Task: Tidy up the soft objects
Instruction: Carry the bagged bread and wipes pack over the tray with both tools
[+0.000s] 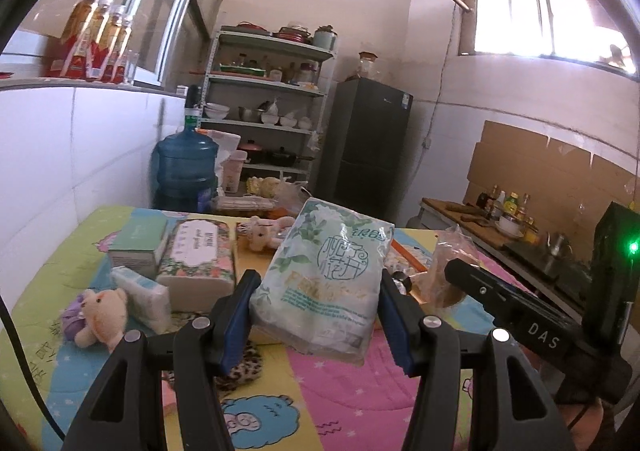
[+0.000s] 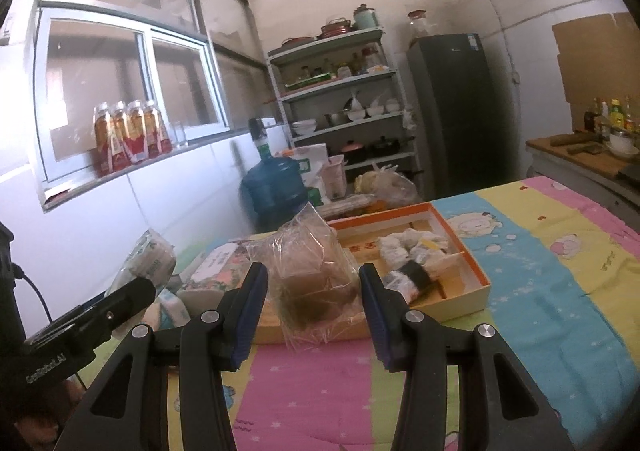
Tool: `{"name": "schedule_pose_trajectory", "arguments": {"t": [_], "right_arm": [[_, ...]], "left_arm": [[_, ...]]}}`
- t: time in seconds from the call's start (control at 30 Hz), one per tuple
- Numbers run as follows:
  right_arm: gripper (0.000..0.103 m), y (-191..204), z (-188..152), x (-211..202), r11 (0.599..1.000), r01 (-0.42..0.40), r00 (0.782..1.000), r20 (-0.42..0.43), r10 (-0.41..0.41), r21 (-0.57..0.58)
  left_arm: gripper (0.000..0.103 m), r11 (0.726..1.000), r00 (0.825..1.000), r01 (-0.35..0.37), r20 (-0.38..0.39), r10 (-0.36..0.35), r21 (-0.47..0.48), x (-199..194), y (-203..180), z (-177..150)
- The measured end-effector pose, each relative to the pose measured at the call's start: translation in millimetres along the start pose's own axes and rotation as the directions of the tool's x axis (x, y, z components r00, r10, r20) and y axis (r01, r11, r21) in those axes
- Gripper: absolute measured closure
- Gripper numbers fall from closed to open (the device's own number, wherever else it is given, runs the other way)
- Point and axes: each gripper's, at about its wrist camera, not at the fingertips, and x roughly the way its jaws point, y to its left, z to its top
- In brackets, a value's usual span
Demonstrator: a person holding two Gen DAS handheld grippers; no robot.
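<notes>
Tissue pack (image 1: 324,279), crinkled pale-green plastic, clamped in left claw (image 1: 316,315); clear-wrapped bundle (image 2: 312,283) in right claw (image 2: 314,311).

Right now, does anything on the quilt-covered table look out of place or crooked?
Yes. The small cream teddy bear in a purple dress lies toppled on its side beside the white tissue packs, and the clear plastic bag with a brown block leans half over the shallow orange-rimmed cardboard tray. I see no spill or damage.
</notes>
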Motion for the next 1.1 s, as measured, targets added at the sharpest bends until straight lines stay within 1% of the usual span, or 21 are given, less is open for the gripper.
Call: {"name": "schedule_pose_trajectory", "arguments": {"t": [0.17,0.33,0.43,0.73,0.83,0.97,1.1], "right_arm": [[0.054,-11.0,4.8,-2.9,1.0,0.017,1.0,0.017,-0.017,0.002],[0.054,-24.6,10.8,0.3,0.999,0.037,0.999,0.023,-0.037,0.01],[0.054,-30.9,15.7,2.7,0.999,0.046,0.999,0.028,-0.046,0.002],[0.054,-55.0,24.4,14.3,0.997,0.073,0.997,0.035,-0.073,-0.008],[0.054,-64.2,26.9,22.8,0.998,0.068,0.997,0.024,-0.068,0.003],[0.054,-72.1,35.3,37.3,0.998,0.061,0.998,0.02,-0.062,0.006],[0.054,-77.9,43.8,51.7,0.999,0.044,0.999,0.016,-0.044,0.02]], "left_arm": [[0.046,1.0,1.0,0.009,0.012,-0.009,0.016,8.1,-13.6,4.0],[0.046,0.999,1.0,0.015,-0.004,-0.015,0.033,24.9,-23.4,8.6],[0.046,1.0,1.0,0.013,-0.021,-0.012,0.025,36.9,-23.7,11.7],[0.046,1.0,0.999,-0.019,-0.034,0.019,-0.006,62.0,-15.5,22.2],[0.046,1.0,0.999,-0.021,-0.04,0.021,-0.013,73.3,-17.6,28.1],[0.046,1.0,0.999,0.005,-0.052,-0.006,-0.026,92.1,-26.5,38.9],[0.046,1.0,0.998,0.015,-0.063,-0.017,-0.028,115.4,-34.6,50.2]]}}
